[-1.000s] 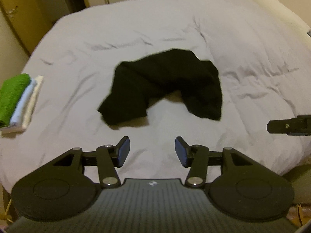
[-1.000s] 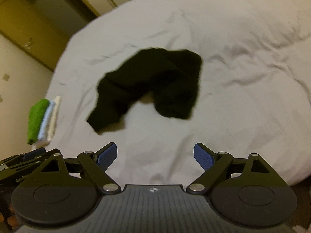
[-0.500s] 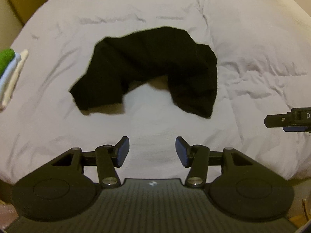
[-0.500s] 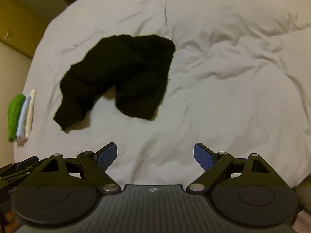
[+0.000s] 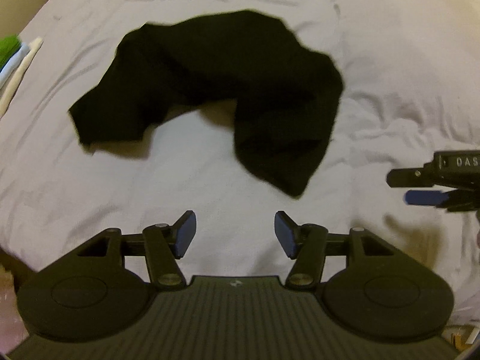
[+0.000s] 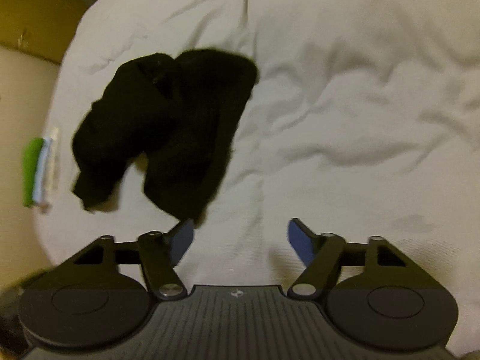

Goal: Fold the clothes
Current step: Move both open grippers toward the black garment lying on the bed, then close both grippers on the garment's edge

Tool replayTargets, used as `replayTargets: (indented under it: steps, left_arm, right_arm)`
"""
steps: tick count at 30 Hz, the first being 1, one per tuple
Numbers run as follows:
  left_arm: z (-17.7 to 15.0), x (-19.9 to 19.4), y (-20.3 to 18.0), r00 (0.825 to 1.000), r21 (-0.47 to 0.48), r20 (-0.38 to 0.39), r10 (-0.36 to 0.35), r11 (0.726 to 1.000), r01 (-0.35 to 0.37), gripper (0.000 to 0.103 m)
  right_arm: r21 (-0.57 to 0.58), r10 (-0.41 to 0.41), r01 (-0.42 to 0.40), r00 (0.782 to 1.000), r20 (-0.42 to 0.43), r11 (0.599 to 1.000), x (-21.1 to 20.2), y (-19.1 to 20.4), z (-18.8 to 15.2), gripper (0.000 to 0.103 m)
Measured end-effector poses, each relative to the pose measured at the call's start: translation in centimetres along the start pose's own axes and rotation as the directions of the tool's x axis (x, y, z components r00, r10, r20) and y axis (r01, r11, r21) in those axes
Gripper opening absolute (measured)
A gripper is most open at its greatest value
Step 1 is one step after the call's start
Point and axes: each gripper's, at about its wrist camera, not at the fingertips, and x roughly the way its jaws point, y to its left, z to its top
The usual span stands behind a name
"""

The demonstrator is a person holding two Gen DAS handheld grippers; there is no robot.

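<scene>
A black garment (image 5: 228, 90) lies crumpled in an arch on the white bedcover (image 5: 192, 180); the right wrist view shows the garment (image 6: 168, 126) left of centre. My left gripper (image 5: 235, 234) hovers over bare cover just short of the garment, its jaws opening with nothing between them. My right gripper (image 6: 240, 240) points down at the cover beside the garment's lower right end, jaws closing, nothing between them; its left pad (image 6: 181, 240) is close to the cloth's edge. In the left wrist view the right gripper's fingers (image 5: 426, 186) enter from the right edge.
A stack of folded cloths (image 6: 39, 171), green, pale blue and white, lies at the bed's left edge, also seen as folded cloths (image 5: 15, 57) in the left wrist view. Yellowish furniture (image 6: 33, 9) stands beyond the bed at the upper left. The bedcover (image 6: 360, 120) is wrinkled on the right.
Both grippers have come down and closer to the black garment, which now fills more of each view. The right jaws have narrowed; the left jaws have widened slightly.
</scene>
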Motion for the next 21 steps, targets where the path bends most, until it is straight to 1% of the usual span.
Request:
replayTargets:
  steps: [1, 2, 4, 5, 6, 8, 10, 11, 15, 16, 19, 20, 21]
  left_arm:
    - [-0.1, 0.2, 0.3, 1.000, -0.011, -0.014, 0.011, 1.000, -0.011, 0.054]
    - [-0.1, 0.4, 0.6, 0.999, -0.021, -0.025, 0.021, 1.000, -0.022, 0.054]
    - [-0.1, 0.7, 1.0, 0.999, -0.033, -0.039, 0.034, 0.999, -0.035, 0.054]
    - [-0.1, 0.8, 1.2, 0.998, -0.035, -0.042, 0.036, 0.999, -0.038, 0.054]
    - [-0.1, 0.8, 1.4, 0.998, -0.035, -0.043, 0.038, 0.999, -0.039, 0.055]
    - [0.0, 1.3, 1.7, 0.998, -0.030, -0.050, 0.041, 0.999, -0.042, 0.055]
    - [0.2, 1.8, 1.9, 0.998, -0.024, -0.057, 0.033, 0.999, -0.034, 0.055]
    - [0.4, 2.0, 2.1, 0.998, -0.019, -0.060, 0.030, 0.999, -0.031, 0.055]
    - [1.3, 2.6, 2.6, 0.998, 0.012, -0.061, 0.024, 1.000, -0.024, 0.056]
    - [1.5, 2.7, 2.9, 0.998, 0.019, -0.056, 0.023, 1.000, -0.022, 0.058]
    - [2.1, 2.8, 3.4, 0.999, 0.035, -0.046, 0.021, 0.999, -0.020, 0.059]
    - [2.2, 2.9, 3.6, 0.999, 0.039, -0.043, 0.016, 0.999, -0.015, 0.059]
    - [2.4, 2.9, 3.6, 0.999, 0.041, -0.041, 0.006, 0.999, -0.004, 0.059]
  right_arm:
    - [0.042, 0.043, -0.042, 0.999, -0.021, 0.998, 0.9, -0.7, 0.2, 0.068]
    - [0.093, 0.096, -0.092, 0.995, -0.036, 0.991, 2.0, -1.1, 0.2, 0.061]
    - [0.195, 0.195, -0.181, 0.979, -0.056, 0.964, 4.1, -1.8, 0.0, 0.053]
    - [0.245, 0.239, -0.218, 0.969, -0.061, 0.945, 5.2, -2.1, -0.2, 0.052]
    - [0.268, 0.266, -0.243, 0.962, -0.053, 0.932, 6.0, -2.0, -0.3, 0.051]
    - [0.312, 0.318, -0.292, 0.947, -0.036, 0.904, 7.6, -1.8, -0.5, 0.046]
    - [0.335, 0.321, -0.301, 0.947, -0.005, 0.893, 8.8, -1.5, -0.5, 0.045]
    - [0.357, 0.310, -0.295, 0.951, 0.015, 0.886, 9.5, -1.5, -0.5, 0.045]
    - [0.455, 0.265, -0.230, 0.964, -0.012, 0.860, 13.1, -1.8, -0.7, 0.048]
    - [0.476, 0.283, -0.253, 0.959, 0.008, 0.842, 13.6, -1.8, -0.9, 0.048]
    - [0.535, 0.337, -0.322, 0.939, 0.073, 0.781, 15.2, -1.8, -1.3, 0.047]
    - [0.524, 0.340, -0.332, 0.936, 0.085, 0.784, 15.3, -1.6, -1.1, 0.039]
    - [0.511, 0.343, -0.342, 0.934, 0.096, 0.788, 15.4, -1.3, -0.9, 0.029]
